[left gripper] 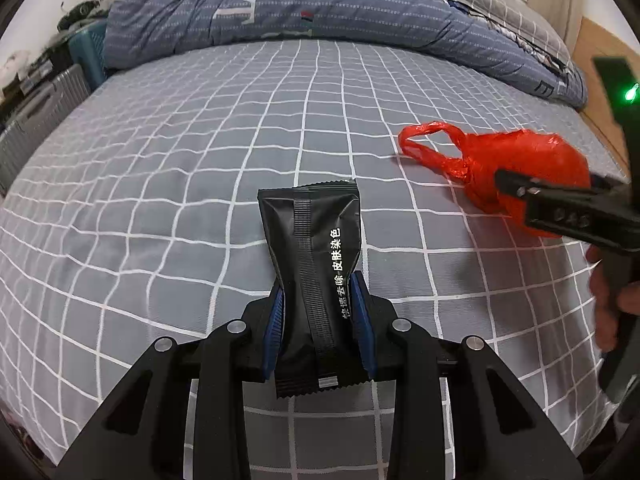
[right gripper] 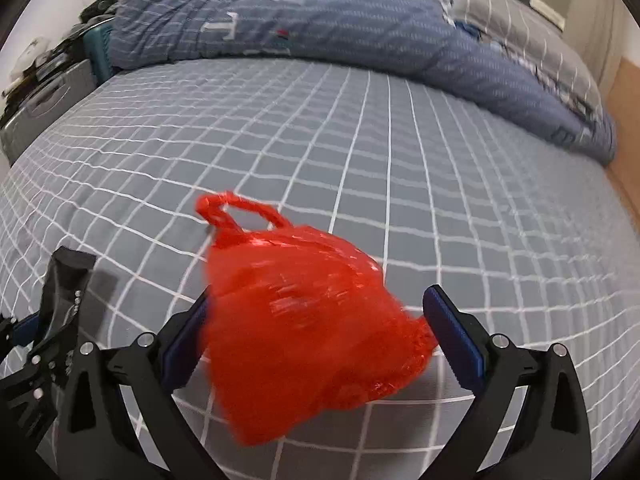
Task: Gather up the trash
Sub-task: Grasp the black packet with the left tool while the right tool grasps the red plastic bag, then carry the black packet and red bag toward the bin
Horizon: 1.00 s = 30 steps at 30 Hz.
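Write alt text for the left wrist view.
The left gripper pinches a black sachet between its blue pads above a grey checked bedsheet. At right, the right gripper reaches a red plastic bag; a blue quilt lies behind.

Left gripper [left gripper: 318, 320] clamped on a black sachet [left gripper: 316, 268] with white Chinese print, blue pads [left gripper: 362, 312] pressing both sides of its lower half, the top end sticking out forward over the bed sheet [left gripper: 180, 168], grey with a white grid. Red plastic bag [left gripper: 516, 164] with 1 visible handle loop to the right, the right gripper [left gripper: 560, 204] at it; jaw state unclear from here. A hand [left gripper: 610, 300] at the right edge. Rumpled blue quilt [left gripper: 320, 4] along the far side.
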### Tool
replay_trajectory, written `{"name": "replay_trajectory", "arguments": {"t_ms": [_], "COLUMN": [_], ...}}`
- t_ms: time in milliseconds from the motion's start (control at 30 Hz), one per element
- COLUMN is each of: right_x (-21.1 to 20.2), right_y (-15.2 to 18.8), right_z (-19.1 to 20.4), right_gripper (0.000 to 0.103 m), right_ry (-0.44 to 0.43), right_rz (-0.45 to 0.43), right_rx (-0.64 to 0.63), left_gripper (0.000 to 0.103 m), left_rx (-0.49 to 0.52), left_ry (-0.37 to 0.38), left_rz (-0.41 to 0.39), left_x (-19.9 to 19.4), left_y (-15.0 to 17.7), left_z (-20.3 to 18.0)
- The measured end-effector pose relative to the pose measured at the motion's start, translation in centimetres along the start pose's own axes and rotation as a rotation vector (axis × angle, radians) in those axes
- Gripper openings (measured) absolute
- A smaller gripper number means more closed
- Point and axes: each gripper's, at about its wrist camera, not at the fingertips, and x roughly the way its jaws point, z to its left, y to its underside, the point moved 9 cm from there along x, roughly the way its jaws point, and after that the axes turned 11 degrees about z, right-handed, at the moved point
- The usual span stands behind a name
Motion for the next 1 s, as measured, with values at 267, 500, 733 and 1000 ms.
{"name": "replay_trajectory", "arguments": {"t_ms": [267, 500, 733, 1000], "right_x": [1.9, 1.0, -1.9, -5.3], "right_y": [1.4, 2.4, 3.5, 5.1], "right_z": [-0.1, -0.2, -1.4, -1.9], "right_gripper": [0.059, 0.021, 0.019, 0.019], "right_ry": [-0.021, -0.050, -0.066, -0.062], "right_rz": [0.053, 0.036, -0.010, -0.043], "right_rx": [0.012, 0.019, 0.047, 0.051], "left_gripper": [0.031, 0.031, 0.031, 0.031], "left_rx": [0.014, 0.007, 0.023, 0.038], "left_ry": [0.002, 0.021, 0.043, 0.068], "left_rz": [0.017, 0.025, 0.023, 0.019], "left_x": [0.7, 0.8, 0.3, -0.9], "left_y": [0.3, 0.4, 0.5, 1.0], "left_z": [-0.5, -0.7, -1.4, -2.5]}}
